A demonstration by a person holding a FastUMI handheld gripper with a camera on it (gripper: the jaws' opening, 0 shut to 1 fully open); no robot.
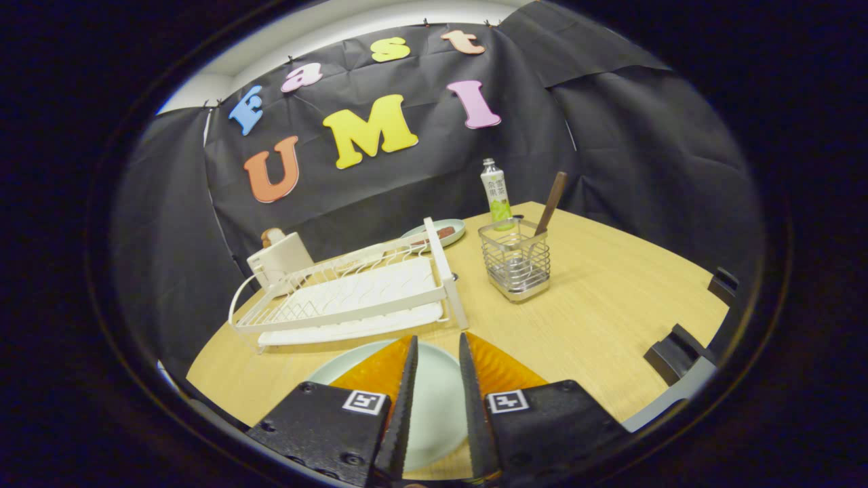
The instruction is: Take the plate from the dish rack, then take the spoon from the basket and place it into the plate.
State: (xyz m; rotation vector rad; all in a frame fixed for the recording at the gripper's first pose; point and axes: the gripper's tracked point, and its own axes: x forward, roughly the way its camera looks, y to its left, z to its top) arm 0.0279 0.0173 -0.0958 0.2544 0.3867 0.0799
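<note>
A pale green plate [439, 400] lies flat on the wooden table [610, 318], under and between my fingers. My gripper [437, 337] hangs just over it, open, with a narrow gap through which the plate shows; neither finger presses on it. Just ahead stands the white dish rack [352, 298], with nothing on its wires. Beyond the fingers to the right is a wire basket [519, 264]. A brown-handled spoon [550, 198] stands in it, leaning right.
Behind the basket stands a small bottle [496, 193] with a green label. A second plate [439, 233] with something reddish lies behind the rack. A white box-like object [279, 261] sits at the rack's far left. Black clamps [678, 352] grip the table's right edge.
</note>
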